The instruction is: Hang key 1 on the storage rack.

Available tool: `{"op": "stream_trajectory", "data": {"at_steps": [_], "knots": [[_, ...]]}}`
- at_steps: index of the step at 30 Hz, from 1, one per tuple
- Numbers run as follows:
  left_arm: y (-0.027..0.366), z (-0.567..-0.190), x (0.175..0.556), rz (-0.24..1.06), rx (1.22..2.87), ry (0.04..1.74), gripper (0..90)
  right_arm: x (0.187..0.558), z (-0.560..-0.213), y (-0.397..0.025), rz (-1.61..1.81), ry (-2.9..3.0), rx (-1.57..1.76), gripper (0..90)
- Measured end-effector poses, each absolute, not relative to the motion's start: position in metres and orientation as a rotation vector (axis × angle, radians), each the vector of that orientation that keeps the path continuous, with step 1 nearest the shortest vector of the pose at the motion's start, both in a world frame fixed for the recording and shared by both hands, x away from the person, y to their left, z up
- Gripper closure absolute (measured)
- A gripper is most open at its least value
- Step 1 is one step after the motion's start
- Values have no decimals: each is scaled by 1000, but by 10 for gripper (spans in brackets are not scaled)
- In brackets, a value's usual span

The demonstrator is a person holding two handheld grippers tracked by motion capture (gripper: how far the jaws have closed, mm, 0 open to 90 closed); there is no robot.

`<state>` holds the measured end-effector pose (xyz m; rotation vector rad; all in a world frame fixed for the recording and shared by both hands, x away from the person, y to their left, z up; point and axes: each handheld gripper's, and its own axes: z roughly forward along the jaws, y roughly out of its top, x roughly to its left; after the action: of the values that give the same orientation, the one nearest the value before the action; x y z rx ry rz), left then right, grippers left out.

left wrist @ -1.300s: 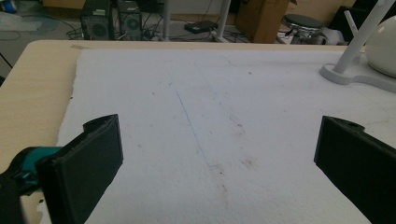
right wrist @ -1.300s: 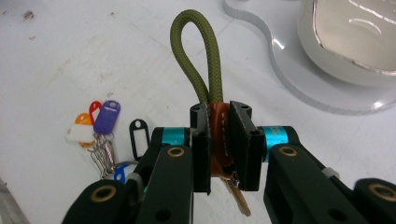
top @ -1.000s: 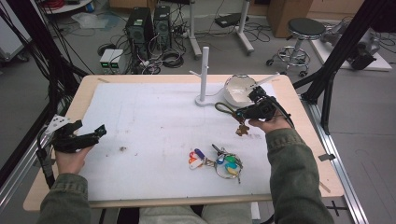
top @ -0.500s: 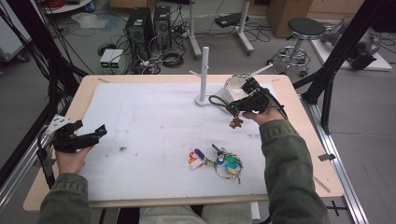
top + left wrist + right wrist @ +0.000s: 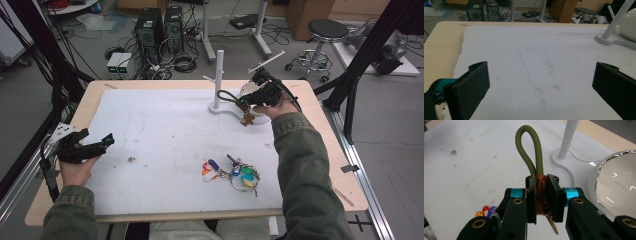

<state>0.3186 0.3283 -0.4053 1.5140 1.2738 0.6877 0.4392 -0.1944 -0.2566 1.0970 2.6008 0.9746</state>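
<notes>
My right gripper (image 5: 246, 102) is shut on the orange tab (image 5: 540, 192) of a keychain with an olive-green rope loop (image 5: 527, 147). A small brown pendant (image 5: 247, 119) hangs below it. In the high view the rope loop (image 5: 225, 95) lies just right of the white peg stand (image 5: 218, 75), at about the height of its base. A second bunch of keys with coloured tags (image 5: 232, 170) lies on the white mat (image 5: 165, 130) toward the front. My left gripper (image 5: 106, 142) rests at the table's left edge, open, with nothing between its jaws (image 5: 541, 85).
A white rounded bowl (image 5: 616, 187) stands right behind the stand's base (image 5: 564, 160), close to my right hand. The wooden table edge (image 5: 85, 110) frames the mat. Computer cases, cables and a stool are on the floor beyond.
My right gripper has carried the keychain away from me and leftward, up beside the white stand. The left gripper has stayed put.
</notes>
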Motion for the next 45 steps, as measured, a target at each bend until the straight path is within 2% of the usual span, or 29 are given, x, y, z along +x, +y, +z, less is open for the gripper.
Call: {"op": "stream_trajectory", "data": {"at_steps": [17, 28, 45], "knots": [[328, -407, 320, 686, 1522, 1273, 17, 471, -226, -185, 959, 2549, 1115, 788], [328, -407, 321, 678, 1519, 1272, 17, 485, -218, -183, 933, 2540, 1142, 788], [329, -408, 323, 676, 1508, 1275, 17, 508, -240, -180, 905, 2518, 1273, 788]]}}
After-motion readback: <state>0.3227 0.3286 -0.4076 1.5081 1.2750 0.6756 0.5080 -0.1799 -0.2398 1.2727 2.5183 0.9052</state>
